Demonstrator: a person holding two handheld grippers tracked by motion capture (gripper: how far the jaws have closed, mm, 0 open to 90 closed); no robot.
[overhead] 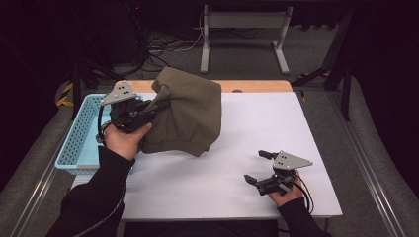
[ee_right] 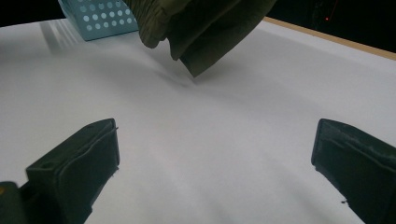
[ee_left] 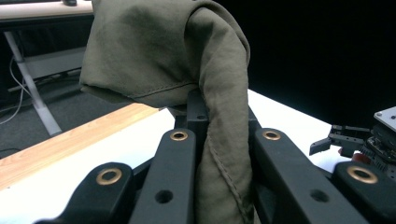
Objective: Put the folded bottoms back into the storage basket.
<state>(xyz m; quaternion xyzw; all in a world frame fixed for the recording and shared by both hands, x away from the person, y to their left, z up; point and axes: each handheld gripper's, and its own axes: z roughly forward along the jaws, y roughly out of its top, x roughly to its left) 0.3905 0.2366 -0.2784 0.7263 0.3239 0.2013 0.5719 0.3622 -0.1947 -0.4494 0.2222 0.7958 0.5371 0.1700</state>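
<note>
A: What is the left gripper (overhead: 148, 109) doing?

B: It is pinching a fold of the olive-green cloth (overhead: 188, 111), with its jaws pressed together on the fabric. In the left gripper view the cloth (ee_left: 187, 60) is draping down between the two black jaws.

A: And where is the cloth sitting?

B: It is hanging over the white table (overhead: 257, 128) at about ten o'clock from the table's centre, just beside the light-blue basket (overhead: 79, 143), which is standing at nine o'clock on the table's edge. In the right gripper view its lower corner (ee_right: 201, 65) is dangling just above the surface.

A: The right gripper (overhead: 259, 168)?

B: It is resting at about five o'clock, well apart from the cloth, with its jaws spread wide and nothing between them.

A: Any writing or labels?

B: I am finding none that can be read.
</note>
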